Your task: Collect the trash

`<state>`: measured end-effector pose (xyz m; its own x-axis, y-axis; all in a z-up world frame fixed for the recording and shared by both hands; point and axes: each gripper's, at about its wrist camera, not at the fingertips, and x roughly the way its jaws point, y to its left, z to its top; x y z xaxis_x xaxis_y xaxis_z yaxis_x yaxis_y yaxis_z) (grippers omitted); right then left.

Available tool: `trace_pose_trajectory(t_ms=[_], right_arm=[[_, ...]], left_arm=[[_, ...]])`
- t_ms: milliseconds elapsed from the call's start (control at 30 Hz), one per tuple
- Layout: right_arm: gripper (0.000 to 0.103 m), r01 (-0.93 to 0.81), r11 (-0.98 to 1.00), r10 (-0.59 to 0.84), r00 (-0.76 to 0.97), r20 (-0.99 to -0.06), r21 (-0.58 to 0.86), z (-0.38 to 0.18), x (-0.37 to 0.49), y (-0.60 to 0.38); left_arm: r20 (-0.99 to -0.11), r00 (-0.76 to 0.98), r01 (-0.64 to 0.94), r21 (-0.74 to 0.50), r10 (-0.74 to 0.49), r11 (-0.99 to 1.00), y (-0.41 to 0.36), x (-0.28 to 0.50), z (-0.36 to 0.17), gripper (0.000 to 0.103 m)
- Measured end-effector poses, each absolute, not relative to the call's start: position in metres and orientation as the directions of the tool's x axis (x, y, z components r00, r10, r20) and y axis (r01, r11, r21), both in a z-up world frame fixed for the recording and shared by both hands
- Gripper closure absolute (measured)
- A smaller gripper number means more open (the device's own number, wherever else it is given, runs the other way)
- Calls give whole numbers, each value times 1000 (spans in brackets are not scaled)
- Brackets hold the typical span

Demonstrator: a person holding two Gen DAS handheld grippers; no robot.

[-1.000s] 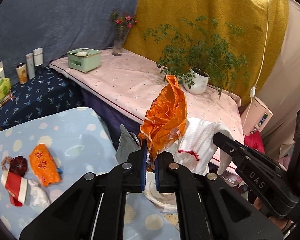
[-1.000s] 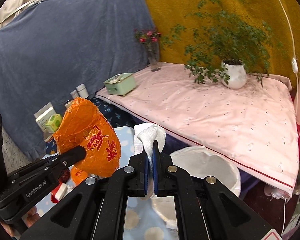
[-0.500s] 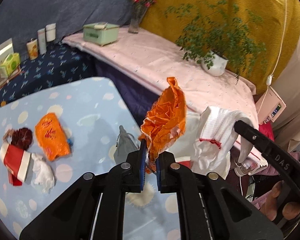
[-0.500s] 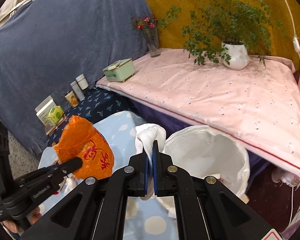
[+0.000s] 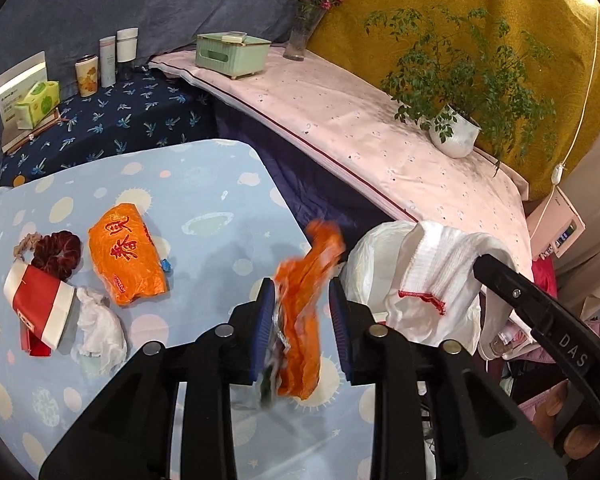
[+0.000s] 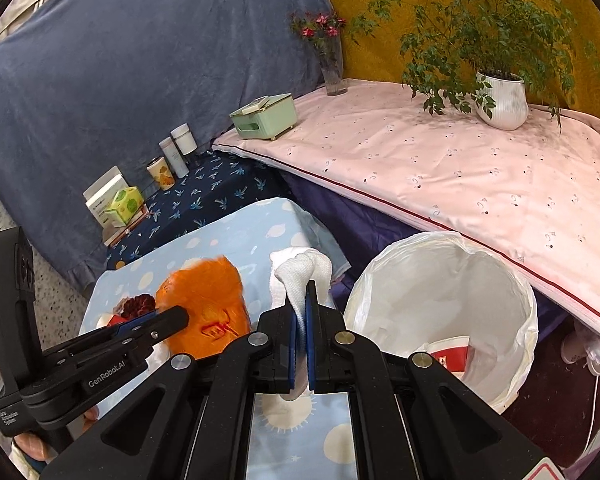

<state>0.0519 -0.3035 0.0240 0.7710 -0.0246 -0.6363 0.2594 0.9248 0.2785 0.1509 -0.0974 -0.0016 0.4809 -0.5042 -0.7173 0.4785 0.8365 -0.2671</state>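
My left gripper [image 5: 302, 312] is open, and a crumpled orange wrapper [image 5: 302, 320] drops, blurred, between its fingers above the blue table's right edge. It shows as an orange blur in the right wrist view [image 6: 204, 304]. My right gripper [image 6: 300, 320] is shut on a white cloth with red trim [image 6: 302, 272], held just left of the white-lined trash bin [image 6: 516, 280]. The cloth [image 5: 428, 272] hangs over the bin [image 5: 364, 264] in the left wrist view. A red-and-white cup [image 6: 448, 354] lies inside the bin.
On the blue dotted table [image 5: 204, 184] lie an orange packet [image 5: 130, 256], a white tissue [image 5: 100, 330], a red-and-white carton [image 5: 38, 308] and a dark red scrunchie [image 5: 58, 250]. A pink-covered bench [image 5: 360, 128] with a potted plant [image 5: 454, 132] stands behind the bin.
My left gripper has opened and let go of the orange wrapper, which now falls. Both grippers have tilted down toward the table and bin. My right gripper still holds the cloth.
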Motion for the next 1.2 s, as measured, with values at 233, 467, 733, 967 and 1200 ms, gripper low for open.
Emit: trace_pose_trajectory(t_ms=[233, 467, 733, 967, 1200], right_arm=[[99, 254, 927, -20, 767, -641, 275, 23, 52, -302], [99, 241, 930, -2, 758, -652, 277, 16, 51, -296], [99, 233, 930, 26, 731, -682, 286, -6, 50, -284], [99, 233, 930, 35, 713, -700, 284, -16, 51, -277], [99, 243, 928, 30, 705, -708, 282, -21, 50, -281]], left_arm=[[-712, 506, 465, -249, -486, 850, -93, 152, 0, 59], [-737, 506, 439, -228, -449, 869, -71, 148, -22, 48], [-836, 407, 471, -152, -368, 869, -52, 120, -104, 49], [-864, 364, 527, -117, -349, 842, -72, 110, -138, 52], [-862, 356, 551, -119, -362, 826, -94, 117, -139, 94]])
